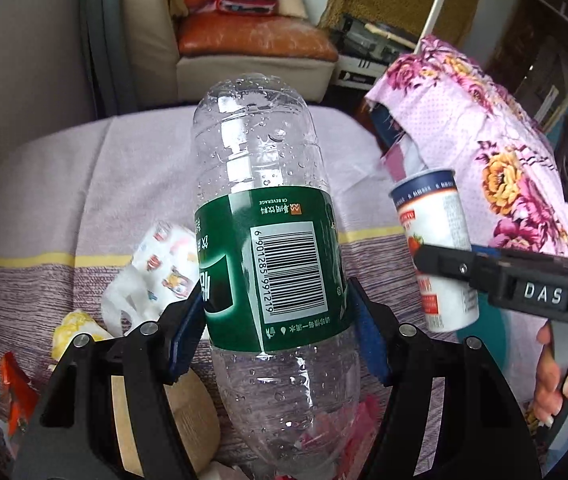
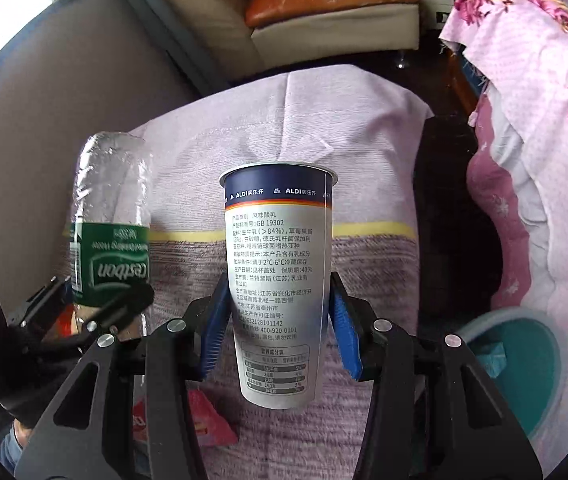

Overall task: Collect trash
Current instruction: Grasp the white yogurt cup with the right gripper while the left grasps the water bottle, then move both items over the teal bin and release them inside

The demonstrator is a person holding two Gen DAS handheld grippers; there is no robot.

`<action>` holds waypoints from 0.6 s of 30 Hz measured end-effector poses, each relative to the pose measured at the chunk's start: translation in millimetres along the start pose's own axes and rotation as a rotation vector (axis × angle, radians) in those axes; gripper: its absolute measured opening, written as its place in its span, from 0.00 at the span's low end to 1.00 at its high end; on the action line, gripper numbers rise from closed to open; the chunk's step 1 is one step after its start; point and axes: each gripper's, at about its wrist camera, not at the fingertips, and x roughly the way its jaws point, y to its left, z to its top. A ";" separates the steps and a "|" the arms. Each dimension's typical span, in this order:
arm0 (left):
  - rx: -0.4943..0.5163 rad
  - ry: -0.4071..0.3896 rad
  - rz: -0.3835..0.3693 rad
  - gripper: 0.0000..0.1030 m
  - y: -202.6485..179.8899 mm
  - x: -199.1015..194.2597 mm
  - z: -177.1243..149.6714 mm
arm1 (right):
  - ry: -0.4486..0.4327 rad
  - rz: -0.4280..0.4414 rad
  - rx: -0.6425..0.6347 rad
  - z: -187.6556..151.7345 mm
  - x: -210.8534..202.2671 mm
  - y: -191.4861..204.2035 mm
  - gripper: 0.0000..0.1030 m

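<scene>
Your left gripper (image 1: 280, 320) clamped a clear bottle (image 1: 268, 216) at its green label, base toward the top of the frame; it held only droplets. Your right gripper (image 2: 276, 328) clenched a yogurt cup (image 2: 280, 280), rim up, at frame centre; you could not see inside it. Both hung above the striped cloth (image 2: 364, 128). Wrappers (image 1: 152, 276) lay lower left on it. At lower right in the right view stood a teal bin (image 2: 524, 360) with a teal scrap inside.

Lilac striped cloth-covered table (image 1: 84, 184), crumpled printed wrapper (image 1: 156, 276), yellow scrap (image 1: 74, 326), perhaps paper, red packet (image 1: 14, 392)
</scene>
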 end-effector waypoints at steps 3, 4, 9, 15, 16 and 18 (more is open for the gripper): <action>0.009 -0.037 0.011 0.66 -5.5 -15.9 6.6 | -0.029 0.009 0.011 -8.9 -17.2 -4.5 0.44; 0.013 -0.050 0.015 0.66 -7.4 -20.4 10.0 | -0.036 0.012 0.013 -11.2 -21.3 -4.9 0.44; 0.019 -0.127 0.047 0.65 -7.6 -52.3 27.4 | -0.062 0.023 0.025 -21.2 -38.8 -10.7 0.44; 0.013 -0.176 0.071 0.65 -4.8 -81.9 36.1 | -0.067 0.024 0.015 -32.8 -51.8 -9.5 0.44; 0.012 -0.180 0.068 0.65 -5.5 -86.0 35.6 | -0.069 0.024 0.014 -33.8 -53.3 -9.7 0.44; 0.018 -0.190 0.066 0.65 -9.3 -92.5 34.4 | -0.075 0.021 0.008 -39.5 -60.1 -8.0 0.44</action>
